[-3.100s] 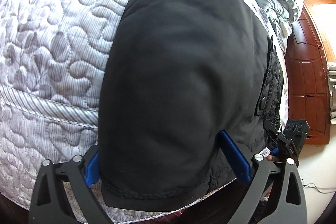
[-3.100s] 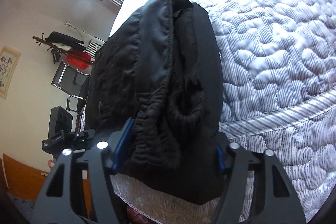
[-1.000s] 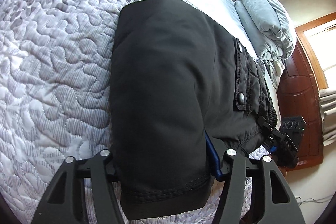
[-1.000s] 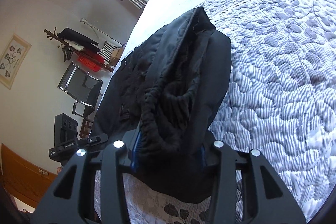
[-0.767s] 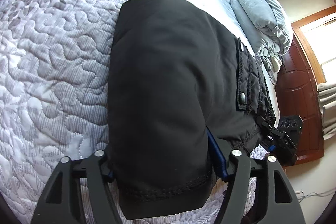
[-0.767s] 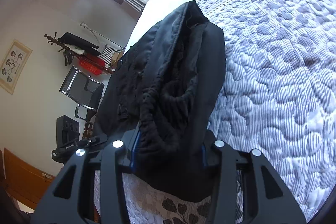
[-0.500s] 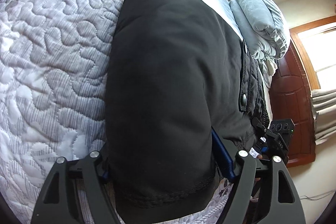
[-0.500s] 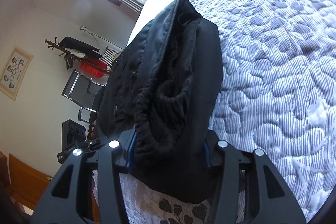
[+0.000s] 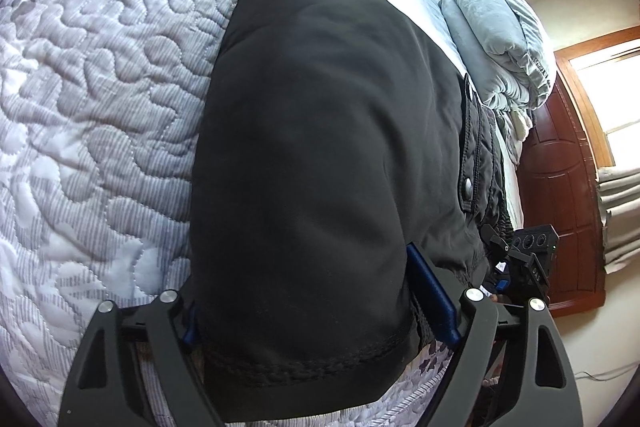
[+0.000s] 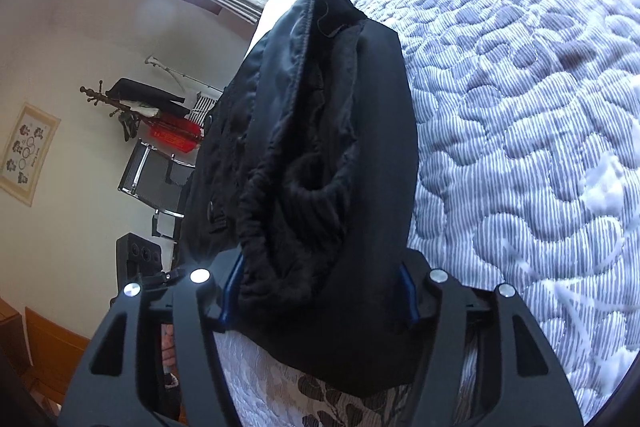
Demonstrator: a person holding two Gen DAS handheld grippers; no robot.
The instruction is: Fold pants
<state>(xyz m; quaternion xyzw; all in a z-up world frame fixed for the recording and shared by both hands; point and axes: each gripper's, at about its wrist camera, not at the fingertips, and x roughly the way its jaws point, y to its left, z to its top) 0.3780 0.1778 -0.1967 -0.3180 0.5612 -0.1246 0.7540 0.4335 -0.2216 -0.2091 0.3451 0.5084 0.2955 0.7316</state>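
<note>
Pants (image 9: pixel 320 147) lie folded lengthwise away from both opening claws, left (image 9: pixel 320 311) and right (image 10: pixel 316 287), cloth between.

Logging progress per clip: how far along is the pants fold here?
Done: the black pants lie doubled into a compact bundle on the quilted bedspread, leg hem nearest the left gripper, waistband nearest the right gripper. In hand: both sets of jaws are opening, with fabric between them, releasing the bundle. Left: pulling both grippers clear; whether another fold follows, I cannot tell.
</note>
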